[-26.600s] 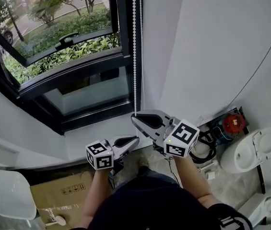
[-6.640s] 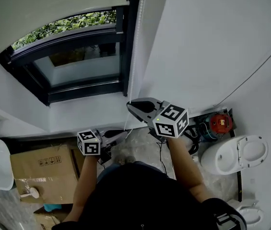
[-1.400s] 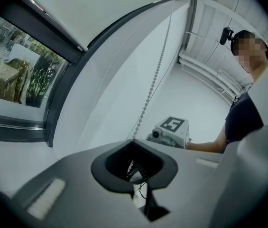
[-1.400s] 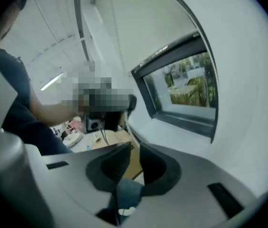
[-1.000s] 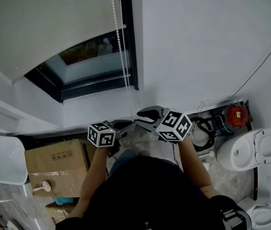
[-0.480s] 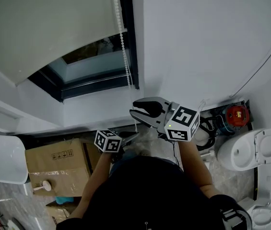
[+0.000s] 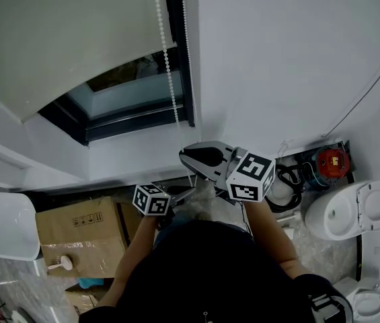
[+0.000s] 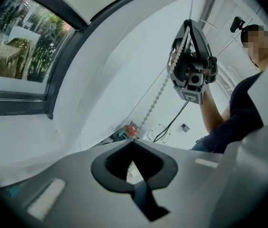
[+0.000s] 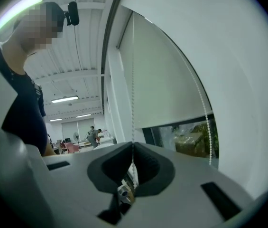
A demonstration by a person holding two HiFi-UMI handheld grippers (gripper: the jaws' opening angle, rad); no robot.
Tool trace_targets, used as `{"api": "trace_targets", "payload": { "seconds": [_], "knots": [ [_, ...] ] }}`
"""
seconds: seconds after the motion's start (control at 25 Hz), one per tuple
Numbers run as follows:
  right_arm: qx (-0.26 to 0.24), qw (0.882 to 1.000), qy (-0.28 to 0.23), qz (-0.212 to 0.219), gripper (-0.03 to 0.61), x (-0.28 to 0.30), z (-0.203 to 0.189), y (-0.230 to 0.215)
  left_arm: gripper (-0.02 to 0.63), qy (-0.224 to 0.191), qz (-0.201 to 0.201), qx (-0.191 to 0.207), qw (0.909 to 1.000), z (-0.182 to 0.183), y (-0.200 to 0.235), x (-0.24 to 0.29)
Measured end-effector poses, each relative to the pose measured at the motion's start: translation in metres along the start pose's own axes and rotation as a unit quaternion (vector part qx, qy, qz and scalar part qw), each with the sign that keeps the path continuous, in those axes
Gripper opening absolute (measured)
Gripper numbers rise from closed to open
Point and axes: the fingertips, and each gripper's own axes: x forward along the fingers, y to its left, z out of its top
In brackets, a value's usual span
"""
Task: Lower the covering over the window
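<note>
The pale roller blind [image 7: 62, 39] [image 9: 167, 80] covers most of the dark-framed window [image 7: 136, 93]; a strip of glass shows under its bottom edge. Its white bead chain [image 7: 169, 79] [image 9: 133, 80] hangs beside the frame. My right gripper [image 7: 183, 155] [image 9: 133, 145] [image 8: 189, 23] is shut on one strand, which runs up from its closed tips. Below it and to its left, my left gripper [image 7: 191, 190] [image 8: 133, 142] is shut on the chain [image 8: 160, 96] where it slants down from the right gripper.
A cardboard box [image 7: 82, 231] and a white chair seat [image 7: 5, 224] stand on the floor at the left. A toilet [image 7: 358, 210], a red device [image 7: 329, 160] and coiled cables [image 7: 287, 180] lie at the right. A white wall [image 7: 290, 59] rises beside the window.
The blind has come far down since the earliest frame. Over the last second my left gripper sank along the chain and my right gripper rose higher on it.
</note>
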Motion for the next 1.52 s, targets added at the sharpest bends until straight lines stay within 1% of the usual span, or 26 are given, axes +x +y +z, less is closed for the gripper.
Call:
{"api": "trace_targets", "payload": {
  "seconds": [0.12, 0.24, 0.36, 0.48, 0.6, 0.72, 0.84, 0.88, 1.0, 1.12, 1.2, 1.28, 1.32, 1.44, 1.48, 1.52],
  "knots": [
    [0.018, 1.000, -0.014, 0.005, 0.017, 0.001, 0.002, 0.000, 0.012, -0.015, -0.003, 0.027, 0.9995, 0.001, -0.002, 0.001],
    [0.020, 1.000, -0.016, -0.003, 0.017, -0.001, -0.001, -0.003, 0.013, -0.030, 0.003, 0.050, 0.9983, 0.000, -0.003, -0.001],
    [0.015, 1.000, -0.013, -0.014, 0.015, 0.001, -0.005, -0.010, 0.021, -0.045, 0.013, 0.053, 0.9975, 0.005, 0.002, -0.011],
    [0.017, 1.000, -0.008, -0.023, 0.014, 0.003, -0.008, -0.018, 0.074, -0.072, 0.010, 0.054, 0.9958, 0.019, 0.000, -0.022],
    [0.003, 0.999, 0.010, -0.032, 0.014, 0.004, -0.011, -0.022, 0.075, -0.086, 0.014, 0.066, 0.9940, 0.030, -0.003, -0.031],
    [0.002, 0.999, 0.022, -0.036, 0.014, 0.005, -0.015, -0.026, 0.075, -0.095, 0.019, 0.072, 0.9926, 0.037, -0.004, -0.037],
    [-0.018, 0.995, 0.088, -0.046, 0.014, 0.009, -0.043, -0.029, 0.075, -0.098, 0.023, 0.077, 0.9920, 0.040, -0.006, -0.040],
    [-0.014, 0.994, 0.098, -0.046, 0.013, 0.010, -0.053, -0.029, 0.074, -0.100, 0.024, 0.078, 0.9917, 0.041, -0.007, -0.042],
    [0.020, 0.996, 0.077, -0.042, 0.013, 0.010, -0.063, -0.026, 0.074, -0.113, 0.025, 0.075, 0.9904, 0.045, -0.007, -0.047],
    [0.006, 0.995, 0.086, -0.042, 0.013, 0.012, -0.061, -0.024, 0.074, -0.125, 0.028, 0.078, 0.9887, 0.051, -0.006, -0.054],
    [-0.009, 0.992, 0.114, -0.050, 0.014, 0.014, -0.067, -0.028, 0.074, -0.132, 0.031, 0.079, 0.9876, 0.055, -0.006, -0.056],
    [-0.020, 0.985, 0.159, -0.055, 0.014, 0.016, -0.088, -0.031, 0.074, -0.139, 0.032, 0.078, 0.9867, 0.058, -0.006, -0.058],
    [-0.015, 0.984, 0.171, -0.055, 0.013, 0.016, -0.099, -0.030, 0.074, -0.141, 0.033, 0.077, 0.9864, 0.058, -0.007, -0.059],
    [0.028, 0.988, 0.147, -0.046, 0.012, 0.016, -0.112, -0.023, 0.074, -0.145, 0.039, 0.075, 0.9858, 0.057, -0.006, -0.063],
    [0.030, 0.988, 0.146, -0.044, 0.014, 0.017, -0.113, -0.022, 0.074, -0.148, 0.040, 0.074, 0.9854, 0.057, -0.005, -0.064],
    [0.025, 0.986, 0.157, -0.043, 0.012, 0.018, -0.116, -0.024, 0.074, -0.151, 0.041, 0.073, 0.9850, 0.059, -0.003, -0.065]
  ]
}}
